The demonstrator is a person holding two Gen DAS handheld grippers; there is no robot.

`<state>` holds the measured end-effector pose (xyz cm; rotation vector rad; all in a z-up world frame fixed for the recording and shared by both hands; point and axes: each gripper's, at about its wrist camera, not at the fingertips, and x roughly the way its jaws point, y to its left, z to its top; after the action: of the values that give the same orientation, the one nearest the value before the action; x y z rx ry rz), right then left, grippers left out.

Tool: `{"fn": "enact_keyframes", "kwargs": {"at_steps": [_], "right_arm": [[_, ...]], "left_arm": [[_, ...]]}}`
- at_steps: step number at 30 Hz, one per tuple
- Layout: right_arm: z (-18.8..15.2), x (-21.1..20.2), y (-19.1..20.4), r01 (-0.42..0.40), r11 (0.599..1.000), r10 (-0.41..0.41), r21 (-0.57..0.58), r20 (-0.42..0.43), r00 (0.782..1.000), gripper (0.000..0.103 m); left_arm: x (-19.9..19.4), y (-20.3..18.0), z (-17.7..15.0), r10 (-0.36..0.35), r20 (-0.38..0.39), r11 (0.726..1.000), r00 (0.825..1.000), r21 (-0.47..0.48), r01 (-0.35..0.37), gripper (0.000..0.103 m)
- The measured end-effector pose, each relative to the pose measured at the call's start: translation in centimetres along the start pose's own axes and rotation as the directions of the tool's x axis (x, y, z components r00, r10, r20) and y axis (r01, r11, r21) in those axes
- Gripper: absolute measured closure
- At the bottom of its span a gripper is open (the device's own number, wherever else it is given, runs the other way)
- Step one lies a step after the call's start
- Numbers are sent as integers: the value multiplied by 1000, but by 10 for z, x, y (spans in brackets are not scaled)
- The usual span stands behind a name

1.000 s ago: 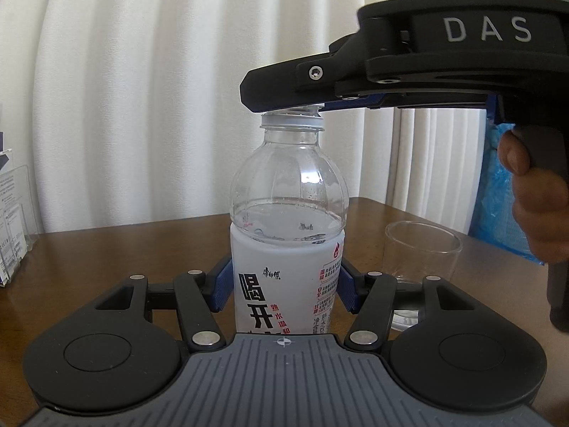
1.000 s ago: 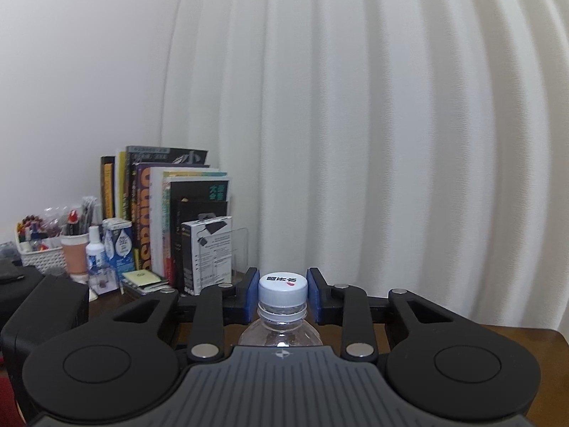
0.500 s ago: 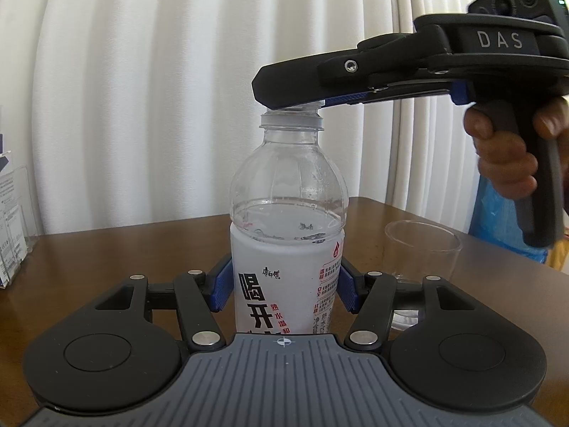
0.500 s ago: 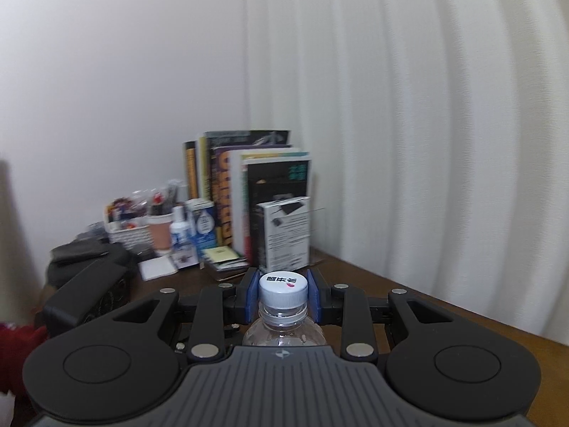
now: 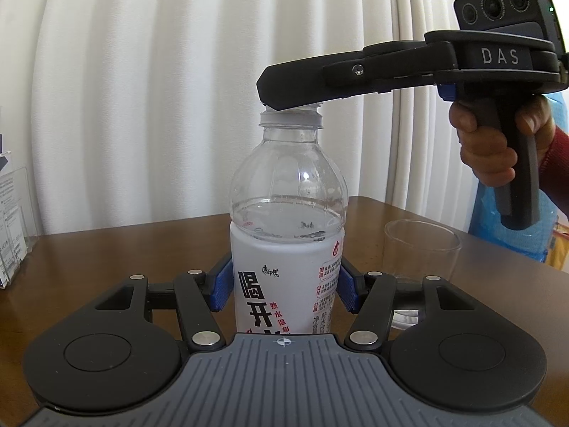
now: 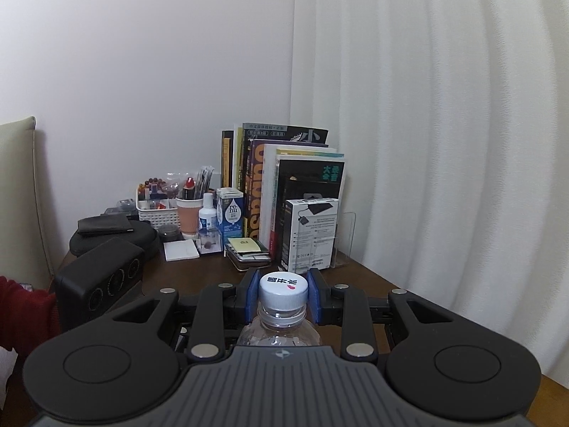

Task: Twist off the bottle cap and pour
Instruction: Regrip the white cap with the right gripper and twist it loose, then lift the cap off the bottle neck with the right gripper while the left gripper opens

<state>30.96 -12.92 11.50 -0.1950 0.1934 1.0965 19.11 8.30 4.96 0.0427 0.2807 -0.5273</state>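
- The clear plastic bottle with a white label [image 5: 288, 267] stands upright on the brown wooden worktop [image 5: 106, 256], pinched at its label by the left tongs [image 5: 284, 290].
- The right tongs [image 6: 283, 295] pinch its white screw cap [image 6: 283, 290].
- An empty clear plastic cup [image 5: 421, 252] stands just right of the bottle.
- Upright books [image 6: 281, 185] and a white box [image 6: 311, 235] line the worktop's far edge.

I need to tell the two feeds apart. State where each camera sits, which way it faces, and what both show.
Left wrist: sits on the left gripper, low at the label, facing the curtain; shows the glass, right gripper and a hand.
Right wrist: sits on the right gripper, at cap height, facing the books; a red sleeve shows.
Shared: the bottle, the table, each other's gripper.
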Motion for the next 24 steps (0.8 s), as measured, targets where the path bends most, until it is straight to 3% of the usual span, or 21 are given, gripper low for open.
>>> {"fn": "enact_keyframes", "kwargs": {"at_steps": [11,17,24], "right_arm": [[1,-1,-1,-17,1000,17,-7,-7,1000,72],[6,1,8,53,998,-52,18,-38,998,72],[3,0,7,52,998,-51,22,-25,998,71]], "left_arm": [[4,4,7,-6,-3,1000,1000,4,6,45],[12,10,8,-10,-5,1000,1000,7,10,45],[22,16,10,-14,-7,1000,1000,12,14,45]]}}
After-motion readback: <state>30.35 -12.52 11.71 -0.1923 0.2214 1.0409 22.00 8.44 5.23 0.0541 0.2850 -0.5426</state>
